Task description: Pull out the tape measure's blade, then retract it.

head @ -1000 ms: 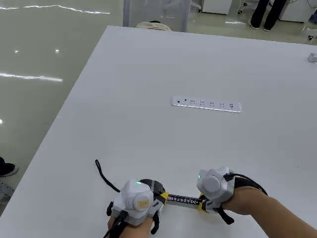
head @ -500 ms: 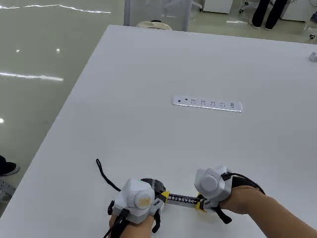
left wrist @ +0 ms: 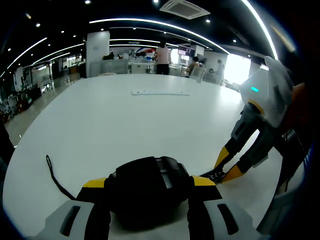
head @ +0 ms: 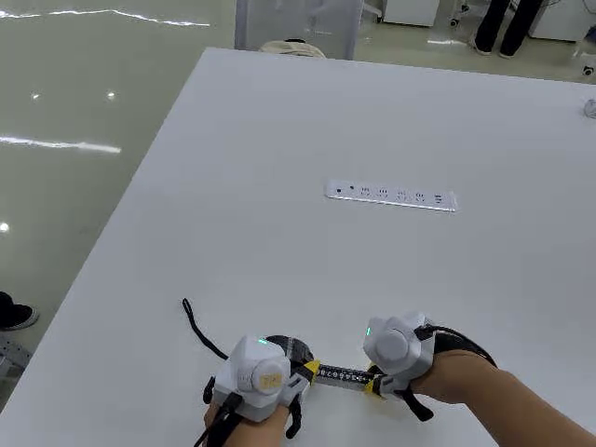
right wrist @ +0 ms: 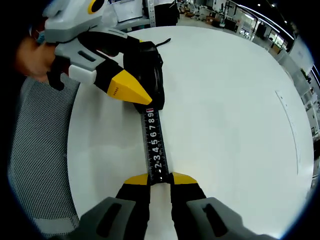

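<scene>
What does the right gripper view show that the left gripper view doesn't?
The right gripper view adds the numbers printed on the blade, the right gripper shut on its end, and a mesh chair back. The left gripper view adds the ceiling lights and people standing beyond the table. Both share the black tape measure case, held in the left gripper, and the white table.

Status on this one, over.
Left gripper shut on case. Right gripper shut on blade tip. Blade out a short way, over the table. Power strip well off, not in the way.
</scene>
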`<action>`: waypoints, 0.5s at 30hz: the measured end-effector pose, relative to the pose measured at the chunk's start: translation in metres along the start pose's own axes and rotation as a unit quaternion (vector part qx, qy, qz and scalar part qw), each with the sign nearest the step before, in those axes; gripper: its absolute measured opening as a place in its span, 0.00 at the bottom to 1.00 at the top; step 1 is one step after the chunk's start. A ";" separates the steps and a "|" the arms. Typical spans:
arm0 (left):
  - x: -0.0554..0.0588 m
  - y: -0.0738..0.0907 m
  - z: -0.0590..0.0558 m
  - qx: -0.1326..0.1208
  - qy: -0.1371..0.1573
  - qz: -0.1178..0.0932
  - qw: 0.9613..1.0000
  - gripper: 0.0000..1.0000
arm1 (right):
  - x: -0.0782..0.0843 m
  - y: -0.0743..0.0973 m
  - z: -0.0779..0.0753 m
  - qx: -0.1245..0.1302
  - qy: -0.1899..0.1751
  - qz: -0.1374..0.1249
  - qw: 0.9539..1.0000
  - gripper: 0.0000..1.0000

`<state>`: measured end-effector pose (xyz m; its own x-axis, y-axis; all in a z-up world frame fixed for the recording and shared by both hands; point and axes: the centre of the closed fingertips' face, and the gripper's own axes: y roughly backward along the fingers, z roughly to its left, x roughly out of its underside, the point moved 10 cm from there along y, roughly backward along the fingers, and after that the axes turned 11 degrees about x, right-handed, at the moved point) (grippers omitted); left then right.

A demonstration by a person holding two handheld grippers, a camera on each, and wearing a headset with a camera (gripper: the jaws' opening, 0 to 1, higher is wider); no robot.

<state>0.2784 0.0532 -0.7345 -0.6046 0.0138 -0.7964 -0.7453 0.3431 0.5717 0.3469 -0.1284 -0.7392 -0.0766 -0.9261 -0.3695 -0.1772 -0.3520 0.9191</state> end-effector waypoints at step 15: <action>0.000 -0.001 0.001 0.002 0.000 0.000 1.000 0.59 | -0.006 -0.002 0.002 -0.004 0.003 -0.006 1.000 0.15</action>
<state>0.2789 0.0541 -0.7353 -0.6043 0.0128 -0.7966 -0.7447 0.3463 0.5705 0.3461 -0.1215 -0.7391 -0.0679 -0.9227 -0.3794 -0.1701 -0.3640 0.9157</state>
